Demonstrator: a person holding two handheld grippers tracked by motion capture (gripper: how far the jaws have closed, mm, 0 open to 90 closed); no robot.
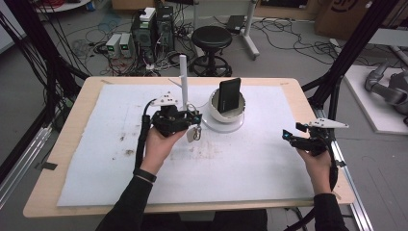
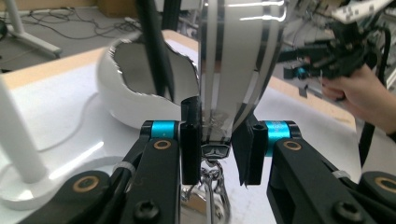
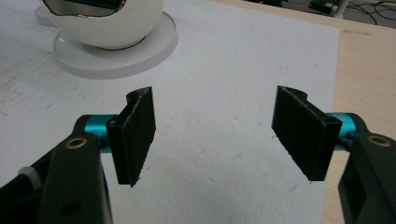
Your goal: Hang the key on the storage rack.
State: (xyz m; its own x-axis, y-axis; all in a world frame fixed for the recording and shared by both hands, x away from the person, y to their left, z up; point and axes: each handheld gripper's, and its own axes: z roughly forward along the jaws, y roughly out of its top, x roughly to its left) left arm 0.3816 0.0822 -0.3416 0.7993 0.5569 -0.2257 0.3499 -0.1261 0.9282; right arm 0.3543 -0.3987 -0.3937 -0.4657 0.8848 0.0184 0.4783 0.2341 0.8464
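My left gripper (image 1: 195, 120) hovers just left of the white round holder (image 1: 222, 114), shut on a white keychain tag with silver stripes (image 2: 238, 60). A metal clasp (image 2: 212, 186) hangs from the tag below the jaws. In the high view the tag (image 1: 194, 133) dangles under the gripper. A black flat device (image 1: 229, 95) stands upright in the holder. My right gripper (image 1: 287, 137) rests near the table's right edge, jaws open over the white mat (image 3: 224, 140) with nothing between them.
A thin white post on a round base (image 1: 183, 79) stands just behind the left gripper. The holder's wide base (image 3: 121, 58) lies ahead and left of the right gripper. The mat (image 1: 96, 159) covers most of the wooden table (image 1: 62, 144).
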